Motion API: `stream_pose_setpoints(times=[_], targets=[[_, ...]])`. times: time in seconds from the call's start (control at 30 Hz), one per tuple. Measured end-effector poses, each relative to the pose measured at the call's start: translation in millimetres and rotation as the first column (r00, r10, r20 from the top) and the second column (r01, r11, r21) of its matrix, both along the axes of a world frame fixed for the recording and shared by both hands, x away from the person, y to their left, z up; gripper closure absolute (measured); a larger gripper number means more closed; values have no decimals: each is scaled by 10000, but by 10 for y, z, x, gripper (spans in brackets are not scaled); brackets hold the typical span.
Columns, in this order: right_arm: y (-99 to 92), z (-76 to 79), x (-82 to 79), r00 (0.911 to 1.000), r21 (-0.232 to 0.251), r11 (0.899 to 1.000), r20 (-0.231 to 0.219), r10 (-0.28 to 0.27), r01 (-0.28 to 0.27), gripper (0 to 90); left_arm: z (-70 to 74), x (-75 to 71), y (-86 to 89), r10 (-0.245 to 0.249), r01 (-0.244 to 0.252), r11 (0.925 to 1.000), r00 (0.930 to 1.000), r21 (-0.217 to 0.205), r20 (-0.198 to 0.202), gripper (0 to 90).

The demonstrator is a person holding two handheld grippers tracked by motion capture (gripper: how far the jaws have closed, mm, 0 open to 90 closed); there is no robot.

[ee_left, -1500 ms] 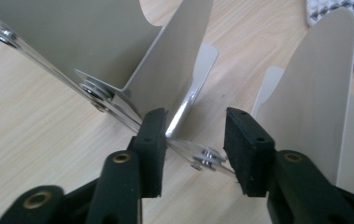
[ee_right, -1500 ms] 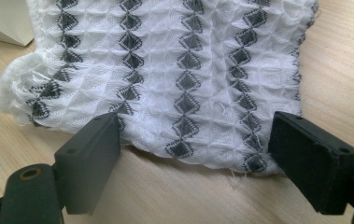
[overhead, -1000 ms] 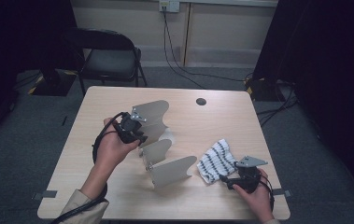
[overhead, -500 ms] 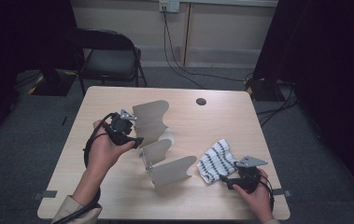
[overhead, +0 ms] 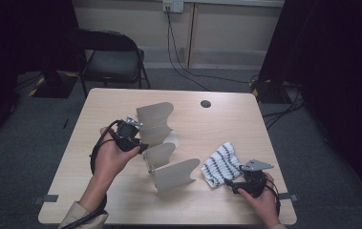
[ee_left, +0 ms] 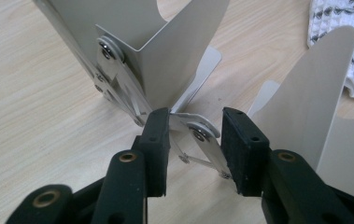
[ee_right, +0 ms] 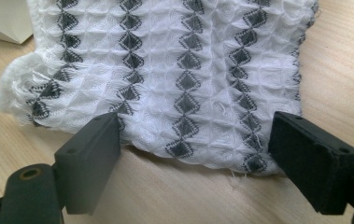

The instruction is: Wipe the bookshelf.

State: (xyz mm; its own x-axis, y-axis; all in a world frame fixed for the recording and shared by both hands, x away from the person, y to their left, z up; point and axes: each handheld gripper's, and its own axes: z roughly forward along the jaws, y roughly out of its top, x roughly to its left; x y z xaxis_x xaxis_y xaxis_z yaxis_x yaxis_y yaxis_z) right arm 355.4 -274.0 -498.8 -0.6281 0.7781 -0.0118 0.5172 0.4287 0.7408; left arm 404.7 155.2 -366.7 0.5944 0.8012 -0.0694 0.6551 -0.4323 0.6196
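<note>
Metal folding stand (overhead: 162,145) in the middle of the tabletop (overhead: 226,124) is the thing being worked on. It is made of thin grey plates joined by small hinge strips and screws. The plates stand upright in a zigzag, from the far left toward the near right.

The left gripper (overhead: 143,145) is at the left side of the stand, by the middle plate. In the left gripper view its jaws have just been closing. A hinge strip (ee_left: 202,140) with a screw lies between them. One pad (ee_left: 158,140) seems to touch the strip's edge, but the other stands clear, so the jaws are not yet clenched on it. This looks like the step of getting a hold on the hinge to fold or spread the stand. Next, the jaws need to squeeze the rest of the way and sit square on the strip, so the thin metal does not slip out.

The right gripper (overhead: 230,183) waits at the near right. Its jaws are spread wide and hold nothing. A white cloth (ee_right: 174,70) with dark diamond stripes lies flat just in front of them, near the stand's last plate.

No brand, label or writing can be read on anything here.
</note>
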Motion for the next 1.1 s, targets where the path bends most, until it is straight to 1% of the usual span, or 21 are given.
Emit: stream_pose_setpoints(times=[0.1,0.13,0.17,0.2,0.3,0.37,0.4,0.47,0.53,0.67,0.8,0.87,0.97,1.0,1.1], targets=[[0,0,0,10000,1,10000,6,-1,1,160,0,16,13,121,-121,9998,9999,-143,-26,660],[0,0,0,10000,-4,10000,8,4,-4,161,1,22,12,178,-180,9997,9998,-161,-91,672],[0,0,1,10000,-3,10000,9,2,-2,161,-4,35,11,240,-247,9993,9994,-295,-262,704],[0,0,1,10000,-3,10000,9,2,-2,161,-12,47,9,240,-247,9989,9996,-393,-171,722],[0,0,1,10000,-6,10000,16,-7,7,161,-7,86,-19,269,-269,9995,9996,-176,-46,783],[0,0,1,10000,-4,10000,9,0,0,161,-4,119,-37,270,-275,9992,9995,-297,-174,819],[0,0,1,10000,-1,10000,9,-2,2,161,-5,131,-51,289,-295,9989,9994,-354,-174,833],[0,0,1,10000,-3,10000,10,0,0,161,-1,150,-73,261,-266,9992,9995,-302,-163,846],[0,0,1,10000,-2,10000,8,-1,1,161,-3,162,-93,195,-202,9991,9996,-371,-190,856],[0,0,1,10000,-3,10000,14,-6,6,160,-4,194,-135,-77,65,9988,9997,-494,-233,865],[-1,0,1,10000,-2,10000,9,2,-2,161,2,231,-189,-378,367,9984,9990,-425,-255,870],[0,0,1,10000,-1,10000,9,2,-2,161,1,250,-216,-530,518,9976,9983,-460,-254,871],[-1,0,1,10000,-3,10000,6,1,-1,161,-2,274,-250,-795,780,9956,9965,-523,-264,873],[-1,0,1,10000,-3,10000,9,1,-1,161,1,280,-261,-883,872,9952,9958,-442,-248,873],[-1,0,1,10000,-18,10000,10,-11,11,160,-2,287,-303,-1148,1138,9925,9932,-450,-194,875]])
